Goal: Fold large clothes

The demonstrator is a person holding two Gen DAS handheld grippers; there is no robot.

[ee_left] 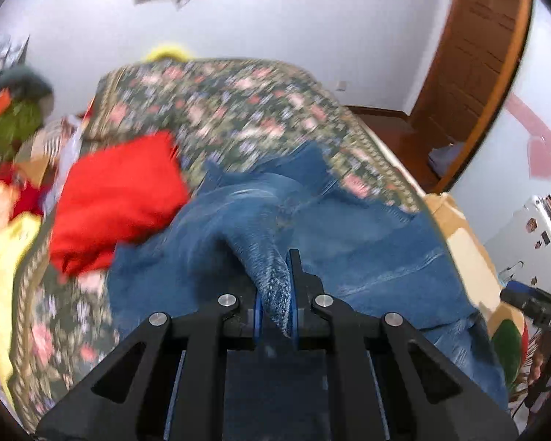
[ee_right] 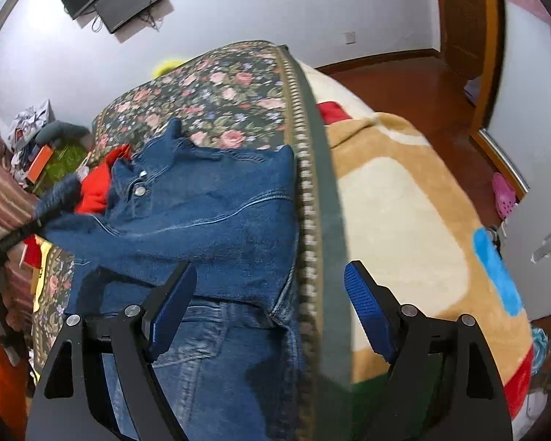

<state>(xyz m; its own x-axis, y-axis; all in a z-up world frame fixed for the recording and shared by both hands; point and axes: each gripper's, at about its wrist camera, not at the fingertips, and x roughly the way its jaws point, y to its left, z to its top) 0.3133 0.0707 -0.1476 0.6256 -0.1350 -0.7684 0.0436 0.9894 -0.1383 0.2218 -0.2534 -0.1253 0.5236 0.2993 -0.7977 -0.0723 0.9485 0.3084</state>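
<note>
A blue denim jacket lies spread on the floral bed cover. My left gripper is shut on a bunched fold of the jacket's fabric, which rises taut between the pads. In the right wrist view the jacket shows its snap buttons, and the left gripper appears blurred at its left side, pulling a sleeve. My right gripper stands open just above the jacket's lower hem and the cover's fringed edge, with nothing pressed between its blue pads.
A folded red garment lies left of the jacket. A tan blanket covers the bed right of the floral cover. Clutter is piled at the left. A wooden door, wood floor and a pink shoe are to the right.
</note>
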